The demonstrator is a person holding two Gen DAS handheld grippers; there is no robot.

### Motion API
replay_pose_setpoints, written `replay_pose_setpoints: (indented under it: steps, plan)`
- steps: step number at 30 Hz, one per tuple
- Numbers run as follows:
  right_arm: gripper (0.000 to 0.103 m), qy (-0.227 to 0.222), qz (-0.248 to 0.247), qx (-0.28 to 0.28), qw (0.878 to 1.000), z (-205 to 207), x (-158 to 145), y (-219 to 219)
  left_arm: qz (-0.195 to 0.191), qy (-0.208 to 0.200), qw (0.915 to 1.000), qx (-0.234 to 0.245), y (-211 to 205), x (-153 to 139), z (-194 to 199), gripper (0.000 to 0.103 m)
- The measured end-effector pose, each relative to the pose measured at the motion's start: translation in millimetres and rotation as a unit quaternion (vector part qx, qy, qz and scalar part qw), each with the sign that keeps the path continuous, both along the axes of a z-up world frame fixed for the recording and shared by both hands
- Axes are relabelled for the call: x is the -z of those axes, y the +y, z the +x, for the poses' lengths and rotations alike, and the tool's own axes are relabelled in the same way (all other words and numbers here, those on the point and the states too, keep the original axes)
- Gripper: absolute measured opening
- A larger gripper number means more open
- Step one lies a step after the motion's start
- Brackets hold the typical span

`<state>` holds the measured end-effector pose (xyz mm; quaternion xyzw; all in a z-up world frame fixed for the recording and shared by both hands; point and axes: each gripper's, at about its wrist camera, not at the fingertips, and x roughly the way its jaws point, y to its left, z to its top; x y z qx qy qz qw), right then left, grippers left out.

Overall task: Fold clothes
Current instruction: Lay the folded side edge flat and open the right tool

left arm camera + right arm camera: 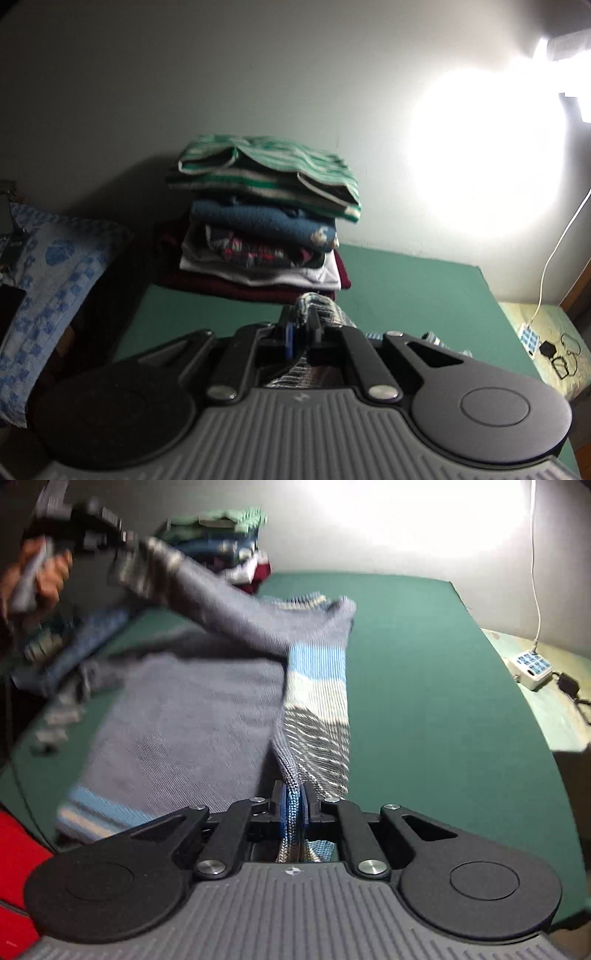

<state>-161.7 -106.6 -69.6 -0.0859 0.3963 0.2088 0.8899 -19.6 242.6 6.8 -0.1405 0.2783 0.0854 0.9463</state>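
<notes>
R gripper (294, 805) is clamped on a knit edge of the grey sweater (192, 709), the fabric pinched tight betw. its blue pads; the striped blue/white/grey sleeve (317, 701) runs straight away from the jaws. The sweater body lies spread on the green table (424, 686), just left of the R gripper. Beyond that, a second part of the sweater is pulled up and across toward the upper left, where the L gripper (92, 520) and a hand (40, 576) appear, motion-blurred. In the L wrist view the L gripper (301, 328) is closed on a bunch of striped knit, prob. the other cuff, though blur makes that unsure. Past the sweater, at the table's far edge against the wall, stands a stack of folded clothes (266, 214), green-striped piece on top. Far right of the sweater, off the table, a white power strip (530, 666) w/ cord. Left of the stack, a blue-patterned cloth (48, 280).
</notes>
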Motion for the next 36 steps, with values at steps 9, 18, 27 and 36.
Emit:
replay_pose_setpoints:
  steps: [9, 18, 27, 36]
  plan:
    - [0.036, 0.036, 0.027, -0.041, 0.998, -16, 1, 2, 0.002, 0.043, 0.9987, -0.027, 13, 25, 5, 0.003]
    - [0.029, 0.047, -0.053, -0.061, 0.996, -36, 11, -7, 0.013, 0.042, 0.9989, -0.016, 5, 24, 5, 0.003]
    - [0.020, 0.067, -0.050, -0.079, 0.993, -32, 9, 0, 0.023, 0.042, 0.9988, -0.013, -1, 23, 3, 0.003]
    - [0.021, 0.003, 0.043, -0.033, 0.999, 11, -20, 2, 0.029, 0.047, 0.9984, -0.014, -5, 27, -3, 0.003]
